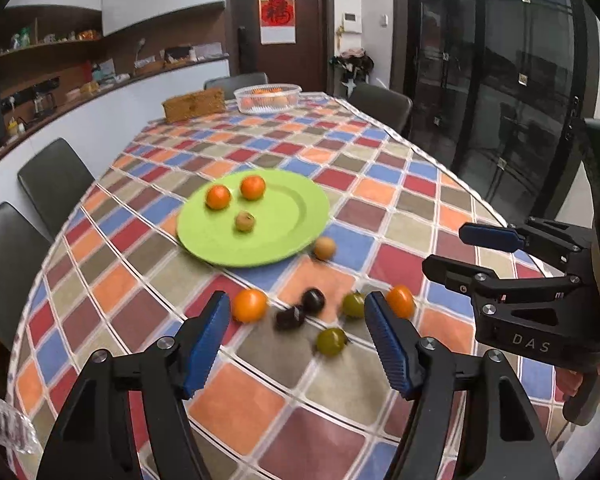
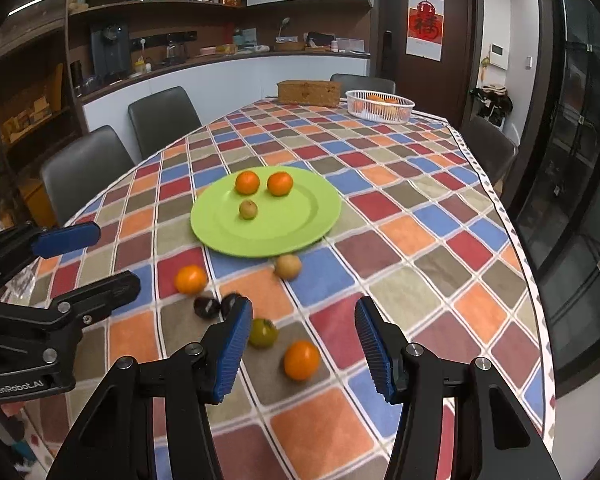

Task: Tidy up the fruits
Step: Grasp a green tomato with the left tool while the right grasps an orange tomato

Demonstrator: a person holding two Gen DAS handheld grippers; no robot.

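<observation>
left wrist view: the left gripper (image 1: 298, 344) hung with jaws apart and nothing between them, above loose fruit on the checked tablecloth (image 1: 332, 408). a green plate (image 1: 292, 216) beyond held two oranges and a small pale fruit. an orange (image 1: 249, 305), two dark plums (image 1: 300, 309) and greenish fruits (image 1: 331, 341) lay near the fingertips.

right wrist view: the right gripper (image 2: 304, 344) was also open and empty, an orange (image 2: 301, 359) just ahead. the fruit looked small, round, light and apt to roll; a gentle grip across its widest part seemed best.
</observation>
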